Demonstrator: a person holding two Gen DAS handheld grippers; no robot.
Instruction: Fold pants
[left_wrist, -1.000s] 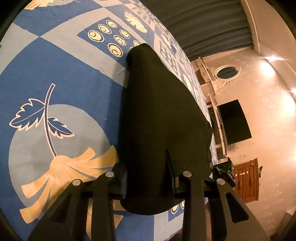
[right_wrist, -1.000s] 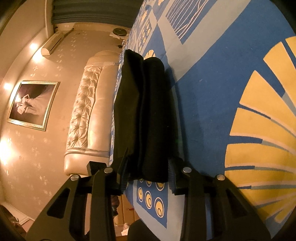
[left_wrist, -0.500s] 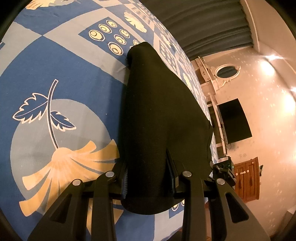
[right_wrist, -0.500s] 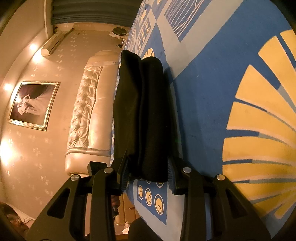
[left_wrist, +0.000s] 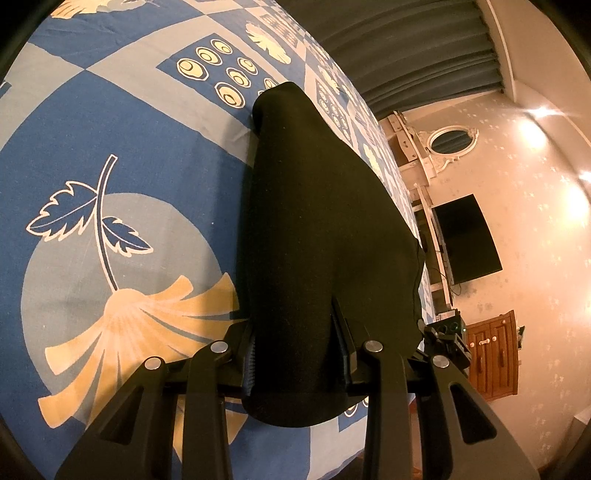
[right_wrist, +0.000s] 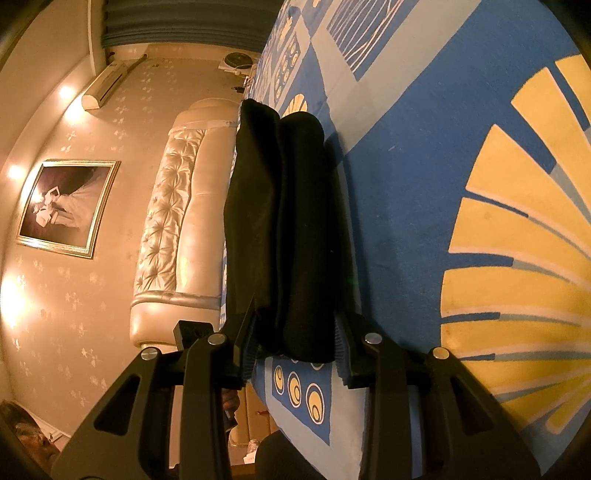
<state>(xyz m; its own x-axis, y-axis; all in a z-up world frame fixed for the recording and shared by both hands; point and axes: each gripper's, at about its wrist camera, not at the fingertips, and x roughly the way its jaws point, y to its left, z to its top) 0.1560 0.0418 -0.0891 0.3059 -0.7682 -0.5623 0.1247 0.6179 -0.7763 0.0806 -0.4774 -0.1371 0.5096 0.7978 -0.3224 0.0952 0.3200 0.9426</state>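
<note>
Pants gripped at both ends over the bed

Pants (left_wrist: 314, 240), black and bunched, hung above the blue patterned bedspread (left_wrist: 110, 147), pinched by the left gripper (left_wrist: 295, 354) and the right gripper (right_wrist: 293, 339). Mid-fold, likely; next they needed lowering flat. A padded headboard (right_wrist: 173, 221) and curtains (left_wrist: 406, 44) stood beyond.

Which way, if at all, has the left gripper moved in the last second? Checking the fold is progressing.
Yes, slightly backward: the leaf print has drifted up-frame, away from the left gripper holding the pants.
</note>
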